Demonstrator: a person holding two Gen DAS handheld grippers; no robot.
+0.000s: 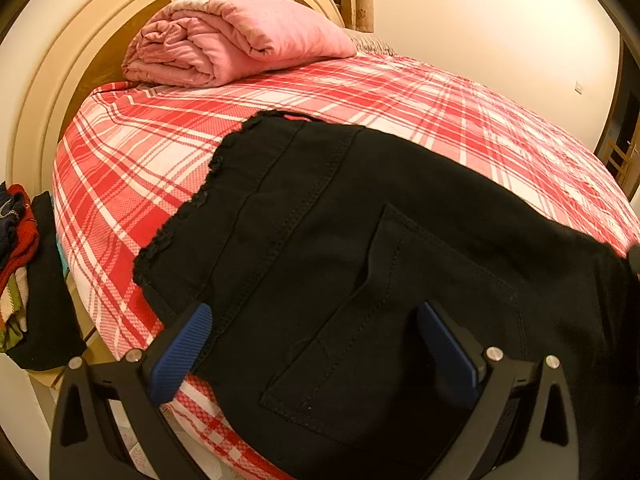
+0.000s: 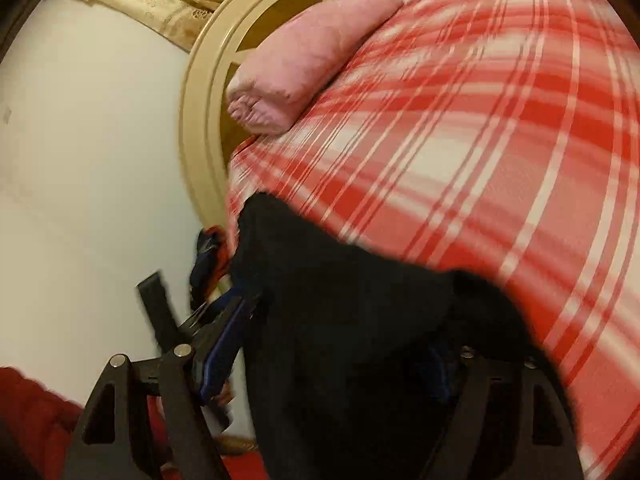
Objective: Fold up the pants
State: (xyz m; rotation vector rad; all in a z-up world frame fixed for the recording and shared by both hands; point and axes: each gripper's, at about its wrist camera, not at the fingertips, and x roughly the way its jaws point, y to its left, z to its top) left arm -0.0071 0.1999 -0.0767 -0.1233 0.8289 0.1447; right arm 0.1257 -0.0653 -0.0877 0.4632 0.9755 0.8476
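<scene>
Black pants (image 1: 360, 248) lie on the red plaid bed, waistband to the far left and a back pocket facing up. My left gripper (image 1: 316, 344) is open, its blue pads (image 1: 180, 356) spread wide just above the pocket area near the bed's near edge. In the blurred right wrist view the pants (image 2: 360, 320) fill the lower middle. My right gripper (image 2: 332, 364) is open, with dark fabric lying between its spread fingers. Its right pad is mostly hidden by the fabric.
A folded pink quilt (image 1: 236, 40) lies at the head of the bed by the cream headboard (image 1: 60, 72). A pile of folded clothes (image 1: 24, 276) sits on a stand left of the bed. The plaid sheet (image 1: 480, 120) stretches beyond the pants.
</scene>
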